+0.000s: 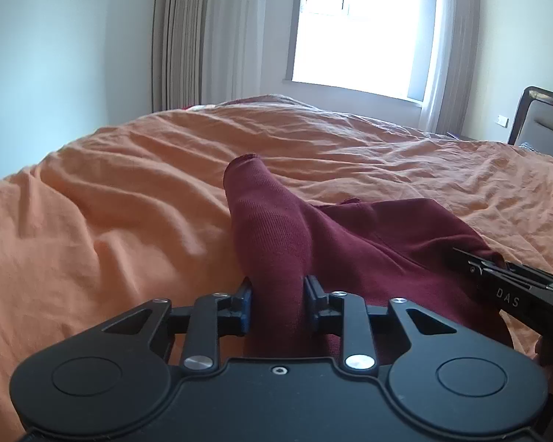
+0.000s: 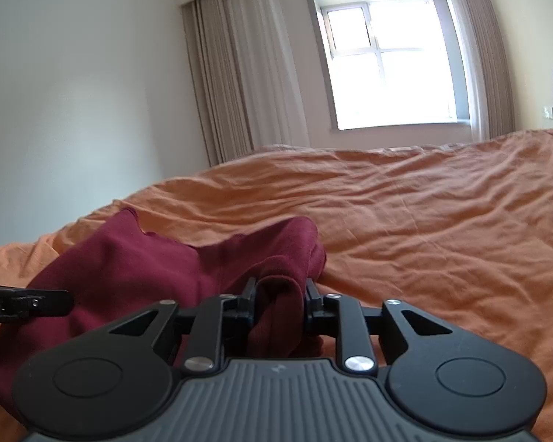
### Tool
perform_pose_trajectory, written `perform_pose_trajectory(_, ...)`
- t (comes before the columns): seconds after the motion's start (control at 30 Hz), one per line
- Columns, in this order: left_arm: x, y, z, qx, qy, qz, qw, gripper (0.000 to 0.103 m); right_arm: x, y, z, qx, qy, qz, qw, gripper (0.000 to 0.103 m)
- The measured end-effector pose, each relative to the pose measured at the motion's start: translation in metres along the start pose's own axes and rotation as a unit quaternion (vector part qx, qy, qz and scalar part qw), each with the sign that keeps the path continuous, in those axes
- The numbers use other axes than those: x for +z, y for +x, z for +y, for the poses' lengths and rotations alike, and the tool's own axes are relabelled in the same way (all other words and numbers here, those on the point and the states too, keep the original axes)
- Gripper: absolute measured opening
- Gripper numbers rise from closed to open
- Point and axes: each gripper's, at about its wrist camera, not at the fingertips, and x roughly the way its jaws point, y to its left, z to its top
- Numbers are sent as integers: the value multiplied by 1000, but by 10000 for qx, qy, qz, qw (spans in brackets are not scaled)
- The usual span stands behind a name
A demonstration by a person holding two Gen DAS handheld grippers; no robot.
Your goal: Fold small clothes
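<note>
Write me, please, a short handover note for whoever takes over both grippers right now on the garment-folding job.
Left gripper: shut on a bunched part of the maroon garment.
Right gripper: shut on another bunched part of the same garment.
Garment: near edge of the orange bedcover, between the two grippers, rumpled; one tube-like end sticks out ahead of the left gripper.
Done: both grips are on. No neat fold shows yet.
Left: spread it flat on the bedcover, then fold, probably. Which parts are pinched cannot be told from these views.
</note>
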Motion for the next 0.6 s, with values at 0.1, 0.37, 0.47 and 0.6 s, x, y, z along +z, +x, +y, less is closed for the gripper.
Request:
perform_pose_trajectory(0.1, -1, -1, 0, 57, -66, 56, 9999, 41, 0, 0, -2, -104, -6, 113, 9999, 40)
perform_pose_trajectory(0.37, -3, -20, 2, 202, -132, 2, 9997, 71, 2, -29, -3, -210, -21, -9, 9998, 69)
perform_pose_trajectory(0.47, -4, -34, 3, 241, -193, -92, 9995, 83, 5, -46, 0, -170, -63, -146, 9997, 79)
perform_pose_trajectory(0.6, -8, -62, 3, 278, -205, -311, 9989, 98, 11, -74, 3, -70, -9, -405, 9992, 98)
